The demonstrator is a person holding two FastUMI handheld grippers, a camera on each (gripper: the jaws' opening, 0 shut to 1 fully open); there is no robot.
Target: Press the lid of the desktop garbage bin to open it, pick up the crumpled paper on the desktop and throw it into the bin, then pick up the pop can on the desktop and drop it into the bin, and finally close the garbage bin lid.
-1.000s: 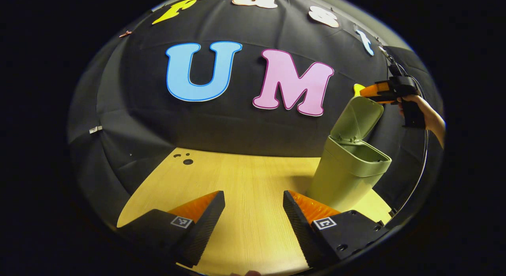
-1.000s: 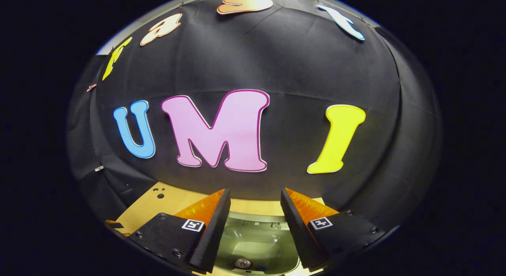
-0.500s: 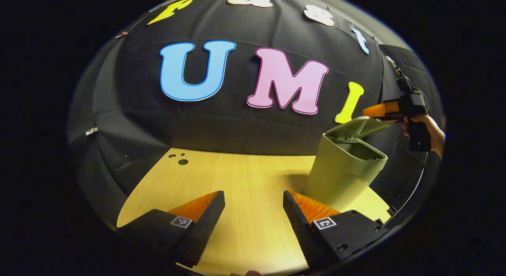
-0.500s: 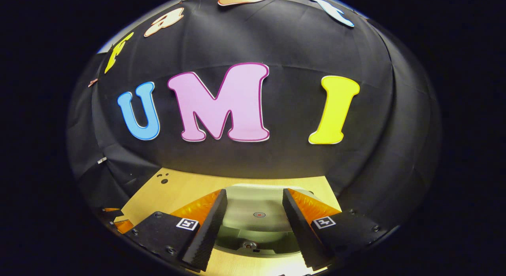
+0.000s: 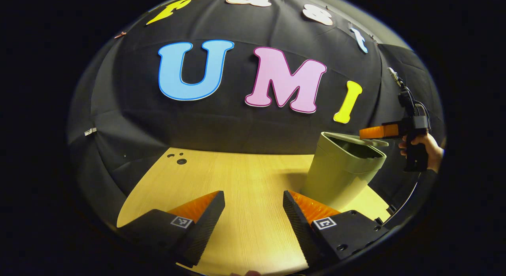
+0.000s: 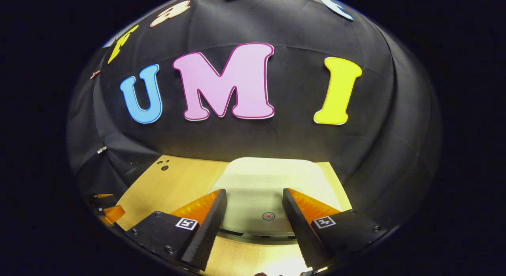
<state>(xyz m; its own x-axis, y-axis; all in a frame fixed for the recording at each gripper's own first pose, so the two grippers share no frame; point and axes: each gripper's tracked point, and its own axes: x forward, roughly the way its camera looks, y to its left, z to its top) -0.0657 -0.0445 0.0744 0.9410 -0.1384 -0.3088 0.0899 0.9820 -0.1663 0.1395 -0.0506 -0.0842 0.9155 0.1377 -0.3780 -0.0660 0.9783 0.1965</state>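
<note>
The right gripper [image 6: 253, 212] is being held just above the front edge of the bin's lid [image 6: 269, 181], its fingers standing apart with nothing between them; in the left gripper view the same right gripper [image 5: 373, 132] is being seen over the far rim of the garbage bin [image 5: 336, 177], gripped by a hand [image 5: 421, 149]. The lid is being brought down nearly flat over the bin's mouth, though a dark gap is being left along the near rim in the left gripper view, so closure is being judged as almost but not quite done. A small round red mark [image 6: 268, 216] is being shown on the lid between the right fingers. The left gripper [image 5: 253, 216] is being held low over the desktop [image 5: 237, 177], its fingers also apart and empty. No crumpled paper or pop can is being seen on the visible part of the desktop, so both are being judged as probably dropped into the bin already; its inside is being hidden by the lid. What is being left, by this reading, is the last press to seat the lid. The desktop is being shown as pale wood grain with a few small dark holes [image 5: 181, 160] near its far left corner, and black cloth is being hung as the booth's wall [image 5: 237, 121] behind and to both sides.
</note>
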